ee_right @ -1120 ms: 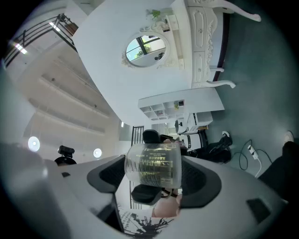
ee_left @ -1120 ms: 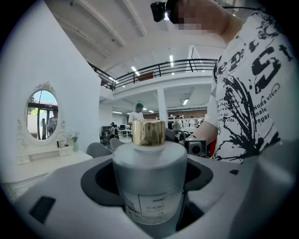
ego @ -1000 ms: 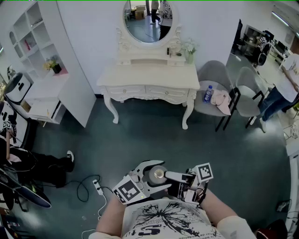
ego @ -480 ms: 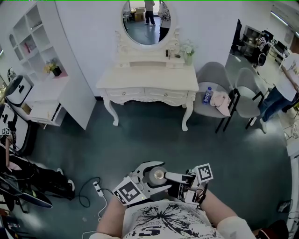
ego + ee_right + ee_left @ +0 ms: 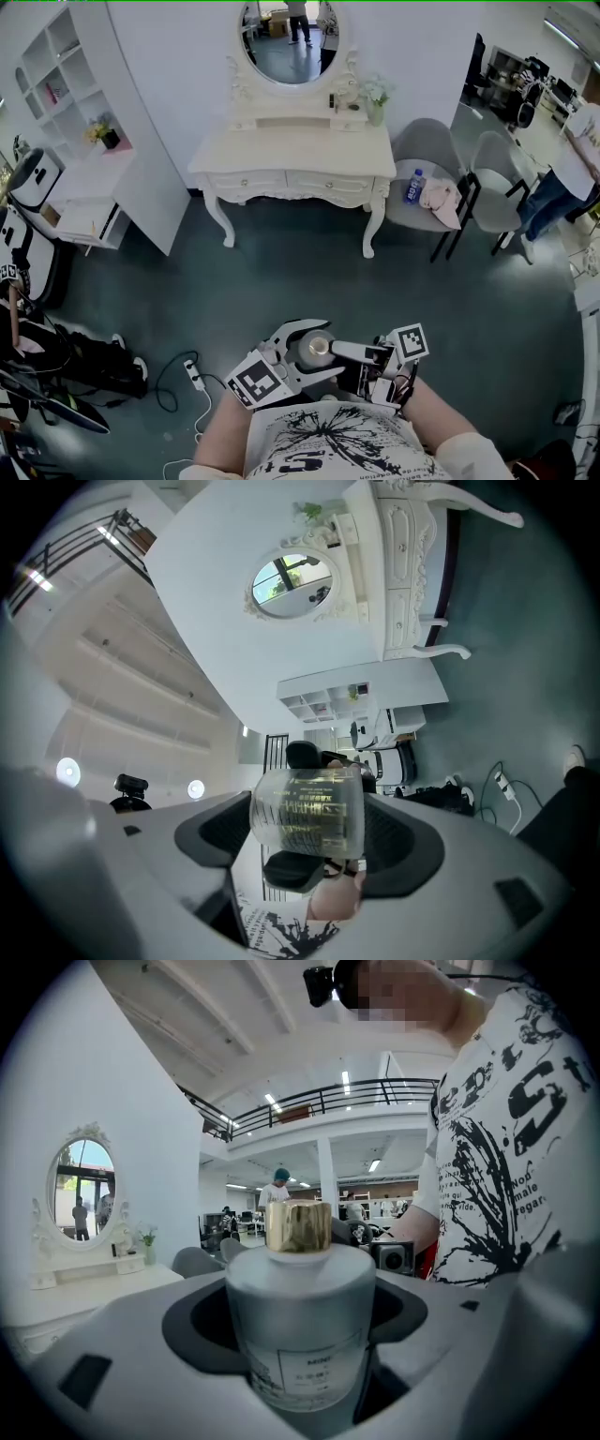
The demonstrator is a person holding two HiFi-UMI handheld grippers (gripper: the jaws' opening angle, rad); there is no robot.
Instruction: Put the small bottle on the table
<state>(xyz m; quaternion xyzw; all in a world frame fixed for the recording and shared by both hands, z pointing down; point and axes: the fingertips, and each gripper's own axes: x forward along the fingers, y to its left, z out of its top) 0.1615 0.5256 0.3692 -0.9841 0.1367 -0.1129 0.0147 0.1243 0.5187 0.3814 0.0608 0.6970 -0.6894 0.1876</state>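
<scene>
The small frosted bottle (image 5: pixel 310 348) with a gold cap (image 5: pixel 298 1225) is held in front of my chest, low in the head view. My left gripper (image 5: pixel 302 349) is shut on it, its white jaws on both sides of the body (image 5: pixel 300 1326). From the right, my right gripper (image 5: pixel 345 353) reaches in and looks shut on the same bottle, whose printed side (image 5: pixel 309 810) sits between its jaws. The white dressing table (image 5: pixel 291 153) with an oval mirror stands against the far wall, well ahead of both grippers across the dark floor.
Two grey chairs (image 5: pixel 427 173) stand right of the table, one holding a water bottle (image 5: pixel 413 187) and pink cloth. A white shelf unit (image 5: pixel 80 103) is at the left. A power strip (image 5: pixel 195 374) with cable lies on the floor. A person (image 5: pixel 562 178) stands far right.
The bottle and both grippers keep their place. The view has tipped slightly, so the table sits a little higher. The legs at the left edge have drawn in.
</scene>
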